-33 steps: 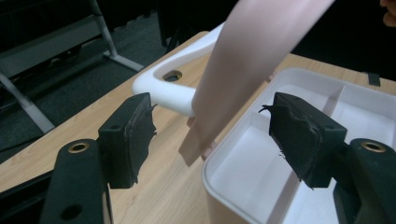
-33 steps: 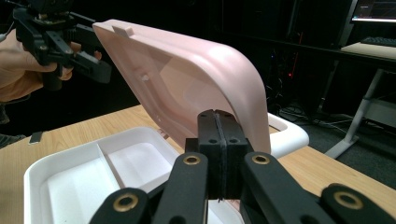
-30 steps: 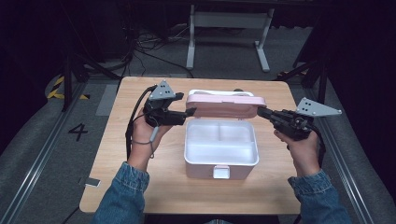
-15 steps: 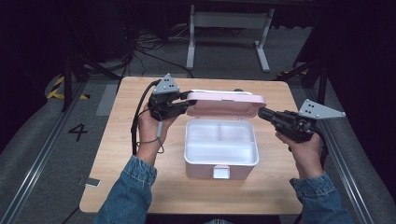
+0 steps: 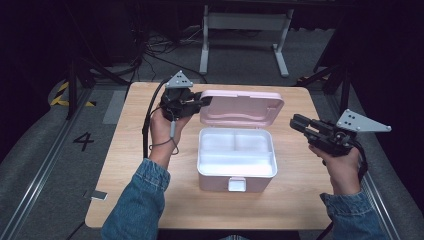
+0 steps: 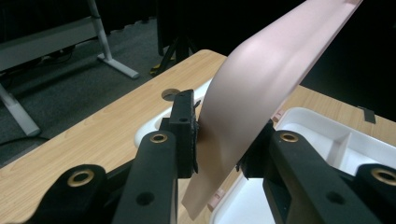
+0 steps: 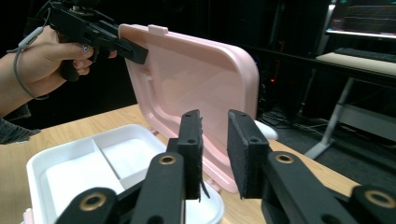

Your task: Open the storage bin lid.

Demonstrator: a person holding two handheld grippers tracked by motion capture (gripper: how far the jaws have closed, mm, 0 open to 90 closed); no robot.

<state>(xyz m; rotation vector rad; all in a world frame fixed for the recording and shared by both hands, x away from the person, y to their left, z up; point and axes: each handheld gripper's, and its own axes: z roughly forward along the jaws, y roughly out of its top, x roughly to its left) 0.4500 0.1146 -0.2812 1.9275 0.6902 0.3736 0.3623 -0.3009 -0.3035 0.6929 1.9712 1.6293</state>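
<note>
- Two forearms in denim sleeves come in from the near edge of the table [image 5: 125,165], one hand on each gripper.
- Right hand [image 5: 341,167] is at the table's right edge, wrist straight, and holds the right gripper [image 5: 296,122] level, pointed left toward the box.
- Right jaws stand a narrow gap apart with nothing between them; they have just been opening. In the right gripper view the right gripper [image 7: 215,144] has the lid beyond its tips, not touching.
- One white box [image 5: 236,160] sits in the middle of the table, between the two hands, latch tab toward the person.
- Three compartments show inside the box: one long one at the near side and two smaller ones behind it, all bare.
- Left hand [image 5: 165,125] is raised beside the box's far left corner, wrist bent, with a cord looped round it.
- Left gripper [image 5: 204,101] points right; its jaws have just been closing and now clamp the lid's left edge. In the left gripper view the left gripper [image 6: 219,144] has a pad on each face of the pink sheet.
- One pink lid [image 5: 242,107] stands up from the box's far edge, hinged there, inner face toward the person.
- One white frame [image 5: 245,30] stands on the floor beyond the table.
</note>
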